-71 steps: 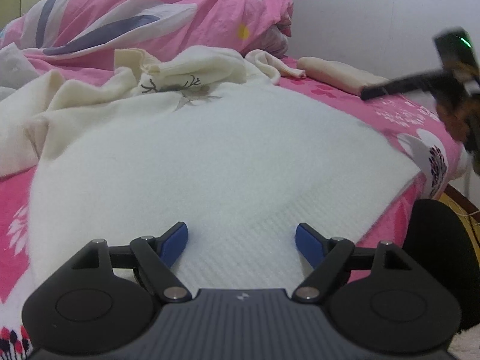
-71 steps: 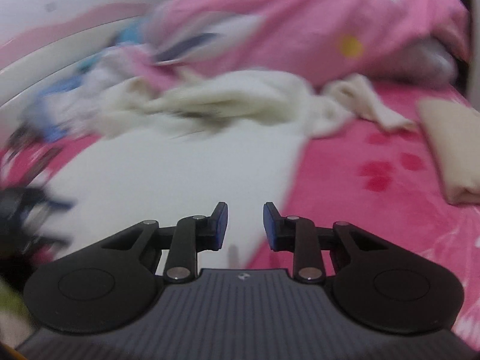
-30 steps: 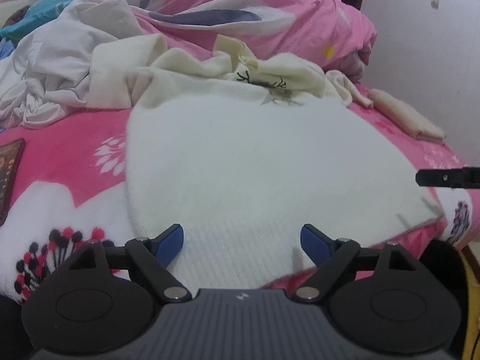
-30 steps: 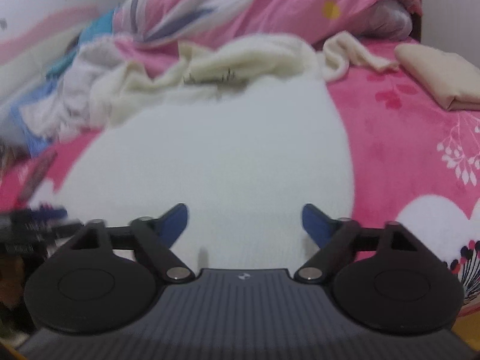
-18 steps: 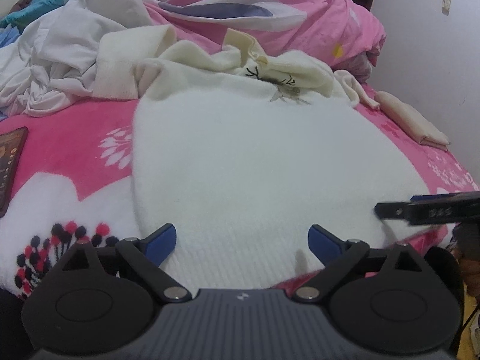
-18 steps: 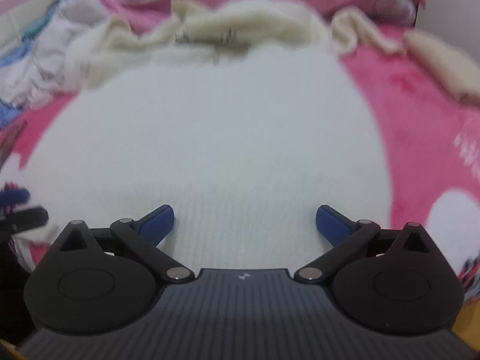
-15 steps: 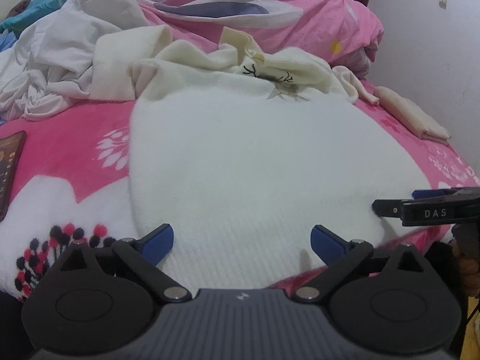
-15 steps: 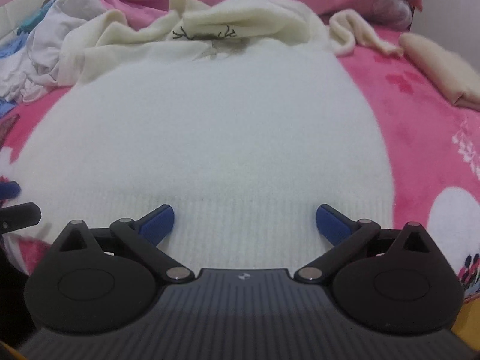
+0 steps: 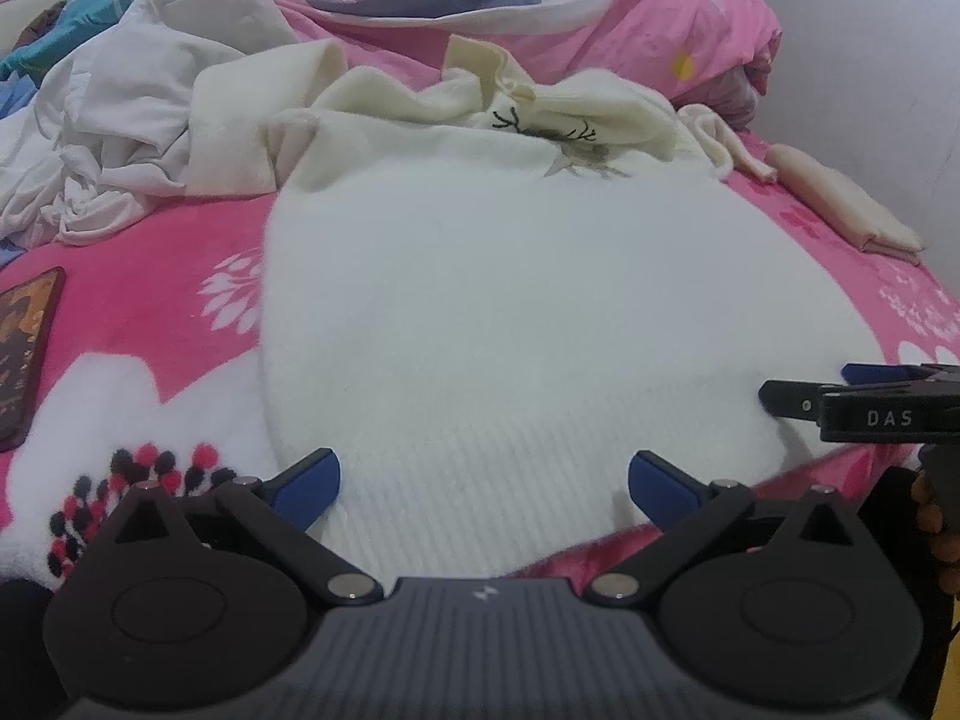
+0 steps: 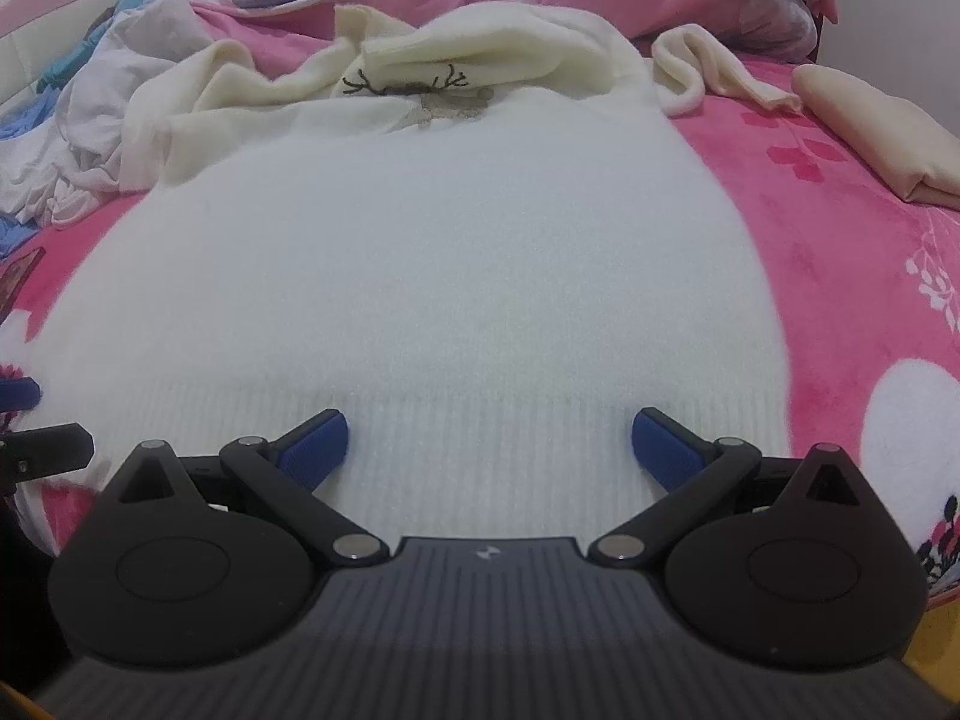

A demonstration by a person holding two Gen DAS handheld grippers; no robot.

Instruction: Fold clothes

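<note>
A white knitted sweater (image 9: 510,312) lies spread flat on the pink bed, its ribbed hem toward me. My left gripper (image 9: 483,471) hovers over the hem's left part; its jaws are opening, with only hem fabric lying below them and nothing pinched. My right gripper (image 10: 489,429) stands open over the hem of the sweater (image 10: 420,252) further right, with no pad pressing on it. From the left wrist view the right gripper (image 9: 804,390) shows at the sweater's right corner.
A cream garment with a deer motif (image 9: 558,114) is bunched at the sweater's far end. Crumpled white clothes (image 9: 120,138) lie at far left, a folded beige cloth (image 10: 882,126) at far right, a phone (image 9: 24,354) at left. A pink quilt (image 9: 600,6) is piled behind.
Both grippers' jaws have spread wider. The right gripper has come lower and closer to the hem; it now shows larger at the right edge of the left wrist view.
</note>
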